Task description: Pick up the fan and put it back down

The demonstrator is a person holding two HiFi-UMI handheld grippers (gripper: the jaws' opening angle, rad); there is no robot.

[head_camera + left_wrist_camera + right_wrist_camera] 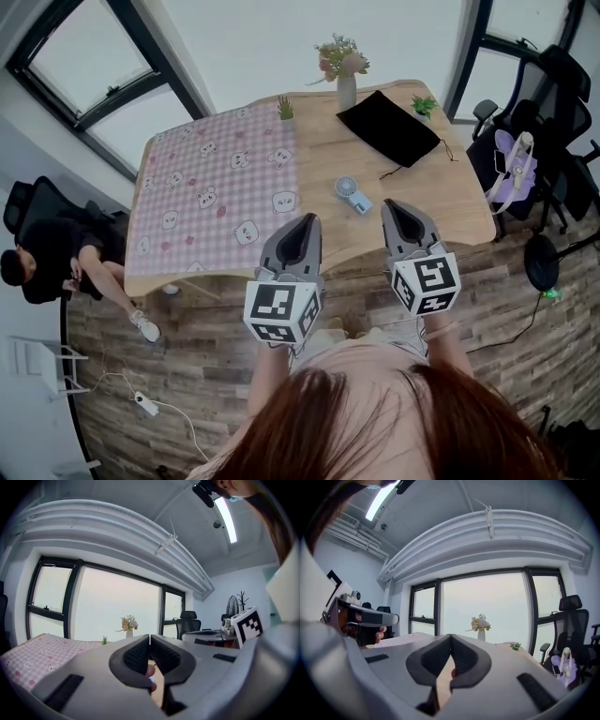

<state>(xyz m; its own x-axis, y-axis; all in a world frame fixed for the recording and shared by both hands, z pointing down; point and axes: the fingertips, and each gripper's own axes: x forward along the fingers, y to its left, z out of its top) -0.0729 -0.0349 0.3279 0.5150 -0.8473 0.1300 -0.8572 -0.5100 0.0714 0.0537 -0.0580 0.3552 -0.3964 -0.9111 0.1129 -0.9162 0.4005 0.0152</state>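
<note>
Hovering side by side at the near edge of the table (469,202), the left gripper (307,223) and right gripper (395,208) both point roughly level toward the far windows. Because they aim level, each gripper view shows the window and vase (481,634) but not the tabletop.

In the left gripper view, the left gripper (150,641) has its pads pressed together with nothing between them. The right gripper (451,640) is the same: closed fully and empty.

The fan (353,195) lies flat on bare wood, just right of the pink cloth (216,192) and a little beyond the two gripper tips. It sits between their lines and nearer the right one. Neither gripper touches it. Its round head is to the far left and its handle to the near right.

From this layout alone, I can't tell whether the fan is waiting to be picked up or has already been set down.

If it is still to be lifted, the right gripper looks better placed. It would have to open and tip down first. The pouch (389,127) and vase (346,91) stand well beyond the fan, leaving room around it.
</note>
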